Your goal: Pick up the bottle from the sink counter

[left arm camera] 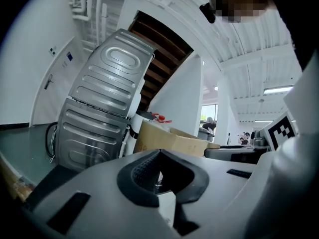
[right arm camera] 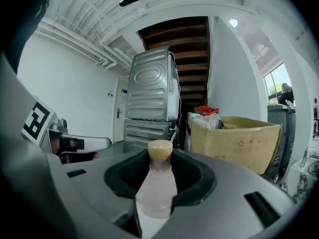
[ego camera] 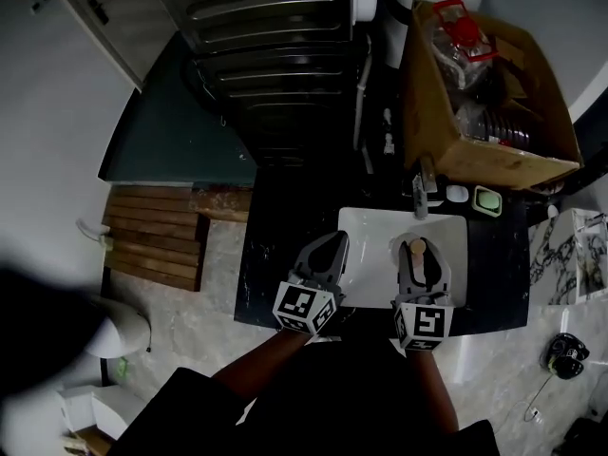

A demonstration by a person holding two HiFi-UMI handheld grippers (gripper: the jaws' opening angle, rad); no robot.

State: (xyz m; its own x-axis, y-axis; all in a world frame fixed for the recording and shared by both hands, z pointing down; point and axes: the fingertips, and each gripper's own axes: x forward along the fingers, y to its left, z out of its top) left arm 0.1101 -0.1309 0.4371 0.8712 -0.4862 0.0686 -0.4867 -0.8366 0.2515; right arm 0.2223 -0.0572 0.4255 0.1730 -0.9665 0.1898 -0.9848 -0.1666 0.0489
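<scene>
White walls (right arm camera: 89,83), white ribbed ceiling (right arm camera: 149,4). Stacked steel machines (ego camera: 275,55) under wooden stairs (right arm camera: 184,44). Open cardboard box (ego camera: 484,93) to their right. Daylit window (right arm camera: 276,83) far right. Pale marble floor (ego camera: 199,293), wooden slats (ego camera: 152,240) beside black bench (ego camera: 285,250).

It's a laundry and wash-up corner under a staircase (right arm camera: 182,39): stacked metal washing machines (ego camera: 271,36), and a white sink (ego camera: 370,240) in a dark counter (ego camera: 275,250).

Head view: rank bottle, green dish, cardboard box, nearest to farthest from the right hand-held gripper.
1. Bottle: gripped between the jaws of the right hand-held gripper.
2. Green dish: on the counter, ahead and to the right.
3. Cardboard box: behind the dish, at the back right.
</scene>
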